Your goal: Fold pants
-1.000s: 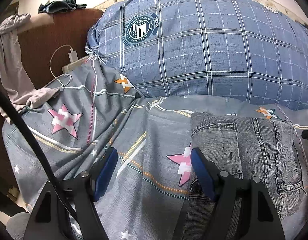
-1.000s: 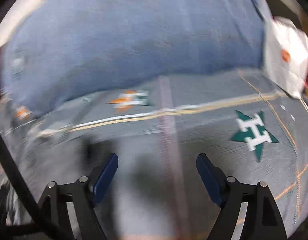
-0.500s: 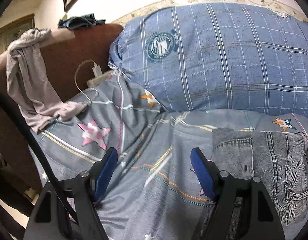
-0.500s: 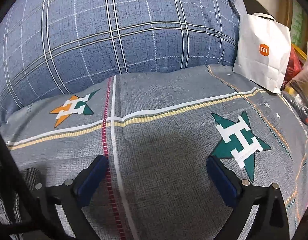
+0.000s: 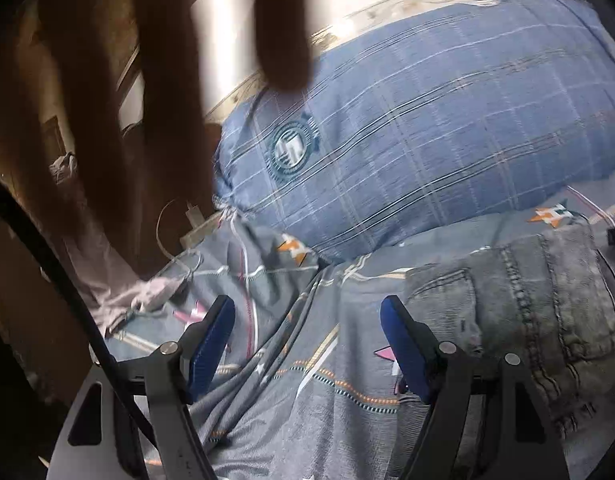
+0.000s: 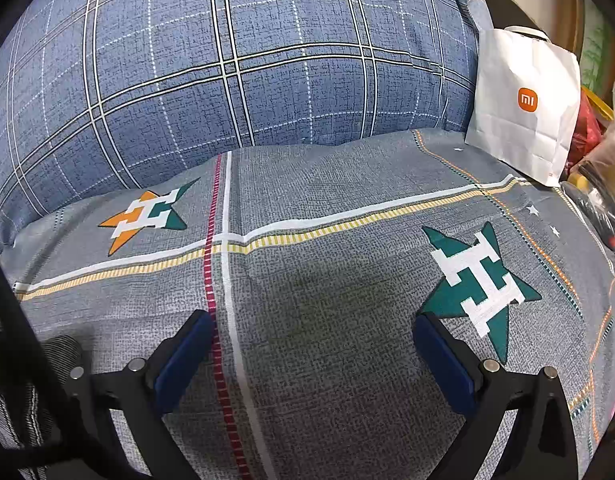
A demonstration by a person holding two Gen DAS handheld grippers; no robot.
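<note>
1. The left gripper [image 5: 307, 344] has its blue pads spread, and only rumpled sheet [image 5: 331, 412] lies between them. It pinches nothing.
2. The jeans [image 5: 547, 312] lie folded on the sheet at about 3 o'clock in the left view, just beside the right pad [image 5: 403, 348]. I cannot tell if pad and denim touch. A back pocket and heavy seams face up.
3. A big blue plaid pillow [image 5: 447, 132] fills the left view from 12 to 2 o'clock, behind the jeans. A round crest [image 5: 293, 152] is printed near its left end.
4. Blurred dark fingers [image 5: 283, 20] cross the top of the left view from 10 to 12 o'clock, close to the lens.
5. At 9 o'clock in that view a white charger [image 5: 193, 212] with a looped cable sits at the bed's edge, and a pale grey garment [image 5: 135, 296] lies just below it.
6. The right gripper [image 6: 309, 356] has its pads as wide apart as they go; its jaws have just been opening. Between them is bare sheet [image 6: 327, 340] and nothing is gripped.
7. In the right view a strip of jeans [image 6: 31, 384] shows at 8 o'clock, left of the left pad and apart from it.
8. The pillow [image 6: 227, 60] spans 10 to 1 o'clock there. A white paper bag [image 6: 523, 108] with an orange logo stands at 2 o'clock, just beside the pillow.
9. On the sheet, an orange-and-green star [image 6: 147, 216] sits at 9 o'clock and a green star [image 6: 479, 288] at 3 o'clock, close above the right pad [image 6: 443, 364].
</note>
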